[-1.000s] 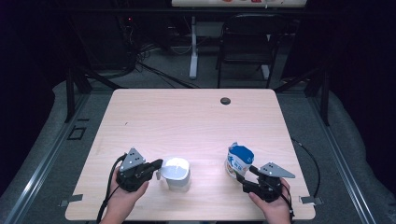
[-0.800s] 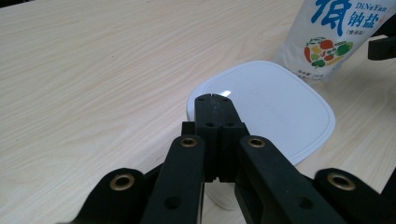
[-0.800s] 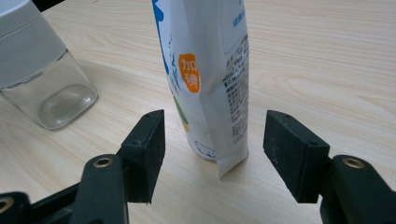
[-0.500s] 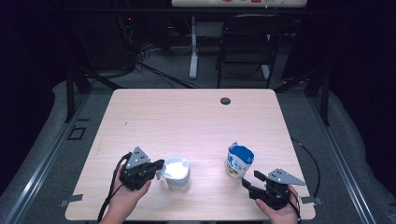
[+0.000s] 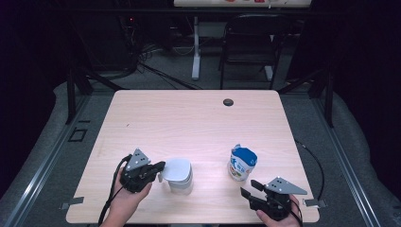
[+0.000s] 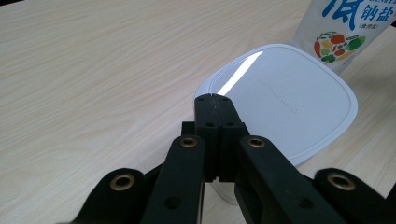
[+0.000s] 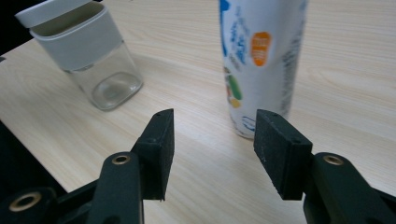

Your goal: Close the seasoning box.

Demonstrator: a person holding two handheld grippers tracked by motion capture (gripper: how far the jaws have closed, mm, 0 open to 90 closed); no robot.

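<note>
A clear square glass jar with a white plastic lid [image 5: 178, 176] is standing near the front edge of the pale wooden table [image 5: 189, 118]. A blue-and-white paper salt pouch [image 5: 242, 163] is standing to its right, well apart. A small round black grommet [image 5: 228, 102] is sitting far behind both.
</note>
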